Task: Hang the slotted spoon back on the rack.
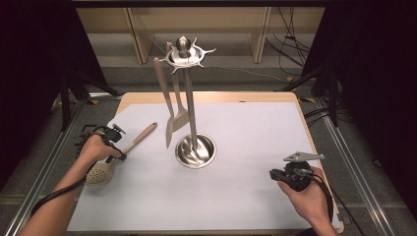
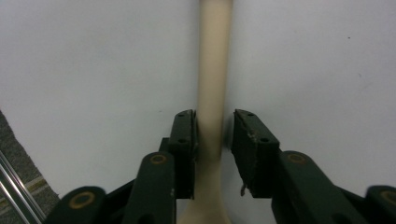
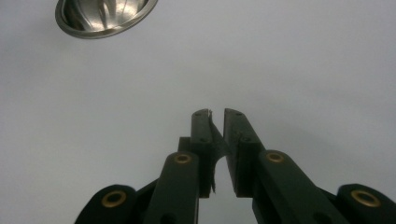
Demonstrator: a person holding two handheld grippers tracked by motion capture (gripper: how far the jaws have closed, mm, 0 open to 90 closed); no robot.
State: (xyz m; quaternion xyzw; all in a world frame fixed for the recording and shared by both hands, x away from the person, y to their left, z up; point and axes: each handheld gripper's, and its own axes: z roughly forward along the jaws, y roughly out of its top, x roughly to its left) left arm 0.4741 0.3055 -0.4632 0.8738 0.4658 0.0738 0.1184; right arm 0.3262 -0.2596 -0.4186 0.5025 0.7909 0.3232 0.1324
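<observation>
At the left of the frame the left gripper [image 2: 214,135] is straddling the spoon [image 2: 212,84] handle with jaws spread, risking a slip if lifted before pinching.

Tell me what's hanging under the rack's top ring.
Two utensils, one a slotted turner, hang from the ring beside the pole. Their top ends are hidden behind the ring, so the hooks can't be seen.

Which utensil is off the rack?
The slotted spoon with the beige handle, flat on the table between the left gripper's jaws; the two spatulas hang from the rack.
</observation>
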